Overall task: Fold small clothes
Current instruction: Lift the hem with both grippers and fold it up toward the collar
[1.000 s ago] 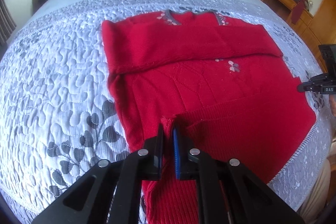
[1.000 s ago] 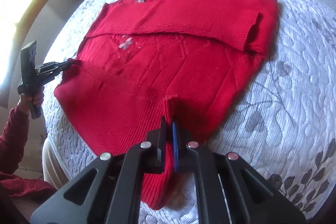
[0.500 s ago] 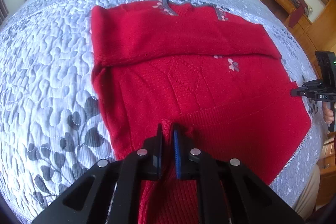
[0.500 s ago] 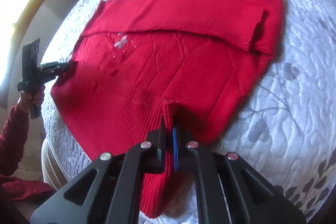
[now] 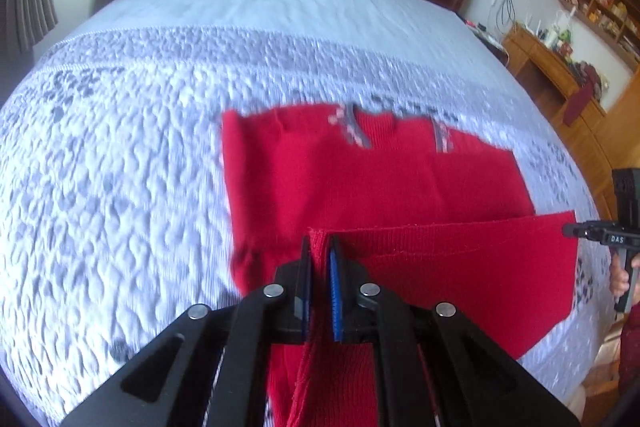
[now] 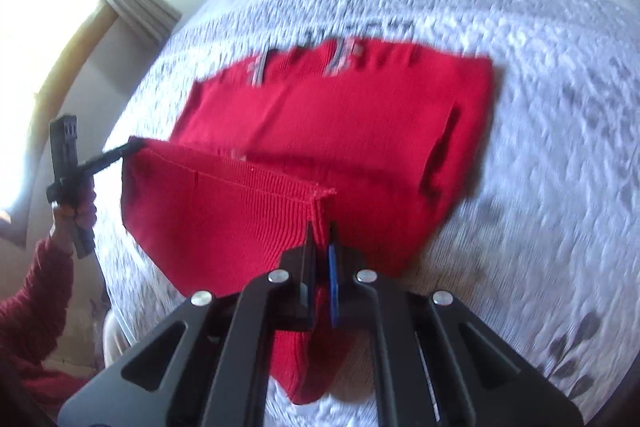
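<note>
On the left wrist view, left gripper (image 5: 320,247) jaws clamp the red knit sweater's (image 5: 372,179) hem above the grey quilted bed (image 5: 120,147); "DAS" reads on the right gripper (image 5: 568,230). Right wrist view: right gripper (image 6: 320,231) jaws pinch the hem's other corner.

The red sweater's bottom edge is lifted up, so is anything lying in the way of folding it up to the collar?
Nothing visible: the red sweater shows only its own folded sleeve, up to the collar.

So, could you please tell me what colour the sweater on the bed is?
The sweater is bright red with grey trim at the neckline, clearest in the right wrist view.
</note>
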`<state>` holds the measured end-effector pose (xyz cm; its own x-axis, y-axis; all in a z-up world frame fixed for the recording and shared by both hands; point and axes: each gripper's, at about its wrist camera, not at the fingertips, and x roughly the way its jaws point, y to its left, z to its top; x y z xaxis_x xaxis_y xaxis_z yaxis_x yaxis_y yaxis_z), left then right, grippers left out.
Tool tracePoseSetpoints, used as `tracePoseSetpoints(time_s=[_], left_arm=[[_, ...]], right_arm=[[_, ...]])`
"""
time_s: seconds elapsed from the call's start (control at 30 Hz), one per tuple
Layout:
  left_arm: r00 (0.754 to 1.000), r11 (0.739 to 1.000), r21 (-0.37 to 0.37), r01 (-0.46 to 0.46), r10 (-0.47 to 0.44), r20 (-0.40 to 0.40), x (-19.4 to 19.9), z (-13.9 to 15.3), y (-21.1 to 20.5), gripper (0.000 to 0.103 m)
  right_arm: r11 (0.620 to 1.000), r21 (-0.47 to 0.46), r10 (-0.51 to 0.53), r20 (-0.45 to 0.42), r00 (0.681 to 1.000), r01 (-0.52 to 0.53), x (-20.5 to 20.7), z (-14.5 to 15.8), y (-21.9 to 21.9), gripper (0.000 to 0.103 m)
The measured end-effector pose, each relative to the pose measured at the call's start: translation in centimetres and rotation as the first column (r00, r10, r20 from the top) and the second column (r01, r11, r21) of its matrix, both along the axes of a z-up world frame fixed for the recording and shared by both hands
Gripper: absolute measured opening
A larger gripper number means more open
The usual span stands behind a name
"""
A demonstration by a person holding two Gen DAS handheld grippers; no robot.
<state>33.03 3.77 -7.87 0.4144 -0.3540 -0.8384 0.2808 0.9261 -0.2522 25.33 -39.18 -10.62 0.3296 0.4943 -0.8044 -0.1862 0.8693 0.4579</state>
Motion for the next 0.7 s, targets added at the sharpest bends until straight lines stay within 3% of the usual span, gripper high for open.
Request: tracePoseSetpoints(time_s=[0.13,0.3,0.47,0.57,0.7], left_arm=[[0.999,0.999,0.028,-0.032,0.031,0.044,4.9,0.8,-1.4,0.007],[0.994,0.994,0.043,-0.099,0.096,0.056,11.8,-0.4,-2.8,0.007],[0.989,0.987,0.071,-0.143,0.14,0.038,17.2,-3.4,-4.2,0.007],[0.987,0.982,0.091,-0.163,0.161,0.025,18.9,-5.8,-4.9,0.007],[0.989,0.975,0.171,-0.142,0.147,-0.013,19.8,-8.6,-5.9,0.007]], right_arm=[[0.999,-0.013,-0.048,0.018,0.999,0.048,4.6,1.4,-1.4,0.004],[0.993,-0.039,-0.11,0.017,0.994,0.111,10.7,1.1,-2.8,0.004],[0.984,-0.103,-0.15,-0.024,0.988,0.146,16.4,-1.7,-3.8,0.003],[0.975,-0.142,-0.177,-0.045,0.983,0.169,18.7,-4.0,-4.0,0.003],[0.967,-0.177,-0.202,-0.106,0.974,0.182,20.1,-7.4,-4.5,0.003]])
